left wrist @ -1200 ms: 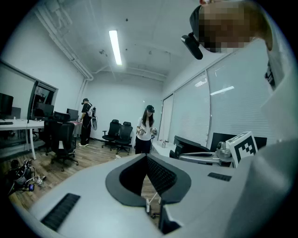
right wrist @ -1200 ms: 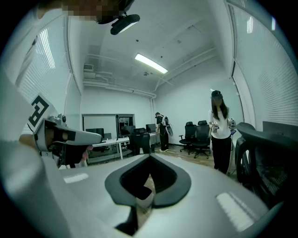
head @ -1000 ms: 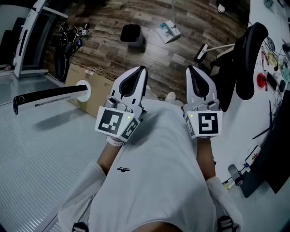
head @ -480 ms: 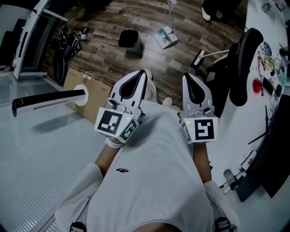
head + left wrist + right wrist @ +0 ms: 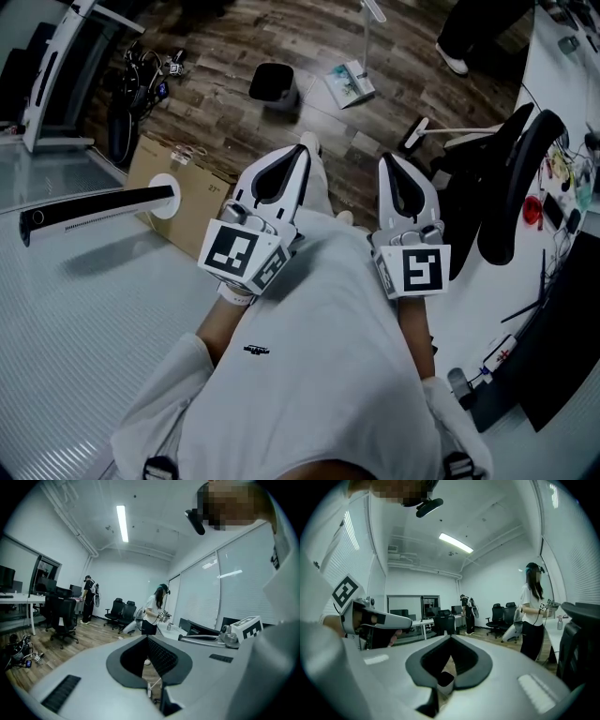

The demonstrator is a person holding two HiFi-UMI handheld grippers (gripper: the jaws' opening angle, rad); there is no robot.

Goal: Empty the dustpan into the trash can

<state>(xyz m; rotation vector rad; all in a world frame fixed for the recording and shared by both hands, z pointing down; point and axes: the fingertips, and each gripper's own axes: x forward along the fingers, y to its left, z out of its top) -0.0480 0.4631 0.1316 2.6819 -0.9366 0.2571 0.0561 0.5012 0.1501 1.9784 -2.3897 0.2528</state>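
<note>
On the wood floor ahead stands a small trash can (image 5: 272, 84), dark inside with a pale body. To its right lies the dustpan (image 5: 349, 82), with litter in it and a long pale handle (image 5: 367, 19) rising from it. My left gripper (image 5: 298, 150) and right gripper (image 5: 387, 159) are side by side in front of my chest, well short of both. Both are shut with nothing between the jaws. In the right gripper view the trash can (image 5: 444, 680) shows through the gap below the right gripper (image 5: 451, 636). The left gripper (image 5: 146, 637) points towards the room.
A white long-handled tool (image 5: 441, 129) lies on the floor near a black office chair (image 5: 520, 178). A cardboard box (image 5: 173, 192) and a tangle of cables (image 5: 141, 75) sit at the left. A desk edge (image 5: 562, 75) runs along the right. Another person (image 5: 532, 616) stands nearby.
Both grippers have travelled forward together, still shut and empty. The chair has slid rightward in the head view, and a standing person's legs now show at the top right.
</note>
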